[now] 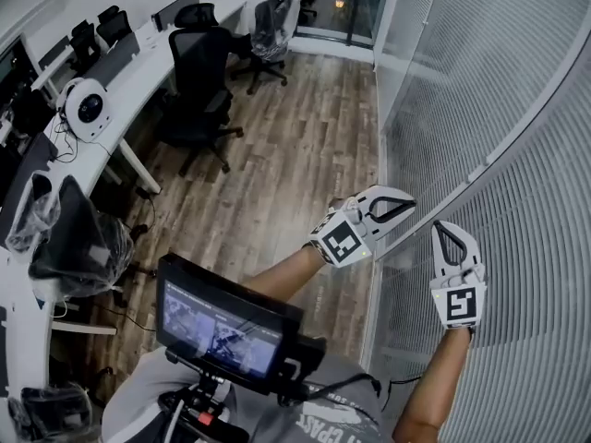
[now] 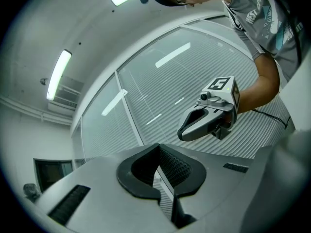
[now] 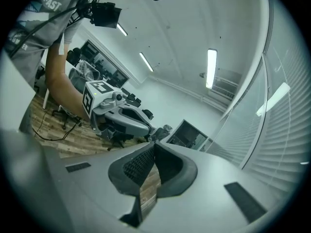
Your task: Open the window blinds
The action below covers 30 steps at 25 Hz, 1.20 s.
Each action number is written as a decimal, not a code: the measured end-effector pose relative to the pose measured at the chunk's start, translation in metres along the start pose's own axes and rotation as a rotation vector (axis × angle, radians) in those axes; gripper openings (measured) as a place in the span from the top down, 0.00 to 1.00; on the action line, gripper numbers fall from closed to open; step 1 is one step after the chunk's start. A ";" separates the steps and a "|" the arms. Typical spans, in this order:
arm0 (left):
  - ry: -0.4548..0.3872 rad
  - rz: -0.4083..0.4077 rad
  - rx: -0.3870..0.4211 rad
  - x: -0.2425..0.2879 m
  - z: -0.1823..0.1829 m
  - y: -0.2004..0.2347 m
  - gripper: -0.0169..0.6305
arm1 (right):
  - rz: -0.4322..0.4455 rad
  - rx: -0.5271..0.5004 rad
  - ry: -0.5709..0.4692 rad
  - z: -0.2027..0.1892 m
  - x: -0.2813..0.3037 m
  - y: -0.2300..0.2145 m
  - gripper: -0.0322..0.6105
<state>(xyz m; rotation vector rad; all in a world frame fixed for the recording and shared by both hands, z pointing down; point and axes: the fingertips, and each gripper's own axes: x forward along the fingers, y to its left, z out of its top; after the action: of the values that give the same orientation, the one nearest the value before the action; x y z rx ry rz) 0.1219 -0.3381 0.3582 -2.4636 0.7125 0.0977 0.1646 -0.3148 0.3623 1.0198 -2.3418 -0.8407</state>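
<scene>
White window blinds [image 1: 517,146] with shut slats cover the curved glass wall on the right, split by a slanted frame bar [image 1: 480,169]. My left gripper [image 1: 406,203] is shut and empty, its tips close to the blinds near that bar. My right gripper [image 1: 442,229] is held just to its right, in front of the slats, also shut with nothing in it. In the left gripper view the jaws [image 2: 158,171] meet and the blinds [image 2: 160,86] fill the background, with the right gripper [image 2: 209,115] before them. In the right gripper view the jaws [image 3: 153,154] are together, facing into the room past the left gripper [image 3: 121,118].
Black office chairs [image 1: 199,81] stand along a long white desk [image 1: 129,86] on the left. Wood floor [image 1: 295,155] runs between desk and blinds to a dark glass door [image 1: 328,3]. A screen rig [image 1: 226,326] hangs at the person's chest.
</scene>
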 end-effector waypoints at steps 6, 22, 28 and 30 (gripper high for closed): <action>-0.002 -0.006 0.001 0.056 -0.014 -0.003 0.97 | -0.003 0.009 -0.020 -0.035 -0.003 -0.040 0.96; -0.039 -0.138 -0.040 0.189 -0.114 0.057 0.97 | -0.067 0.044 0.064 -0.141 0.085 -0.131 0.96; -0.076 -0.228 -0.030 0.228 -0.136 0.077 0.97 | -0.131 0.059 0.113 -0.161 0.113 -0.164 0.96; -0.083 -0.249 -0.051 0.239 -0.148 0.076 0.97 | -0.139 0.063 0.135 -0.172 0.117 -0.164 0.96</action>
<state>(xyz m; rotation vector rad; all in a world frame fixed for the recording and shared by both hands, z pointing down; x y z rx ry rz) 0.2751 -0.5835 0.3913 -2.5586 0.3690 0.1234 0.2767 -0.5533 0.3915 1.2378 -2.2165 -0.7272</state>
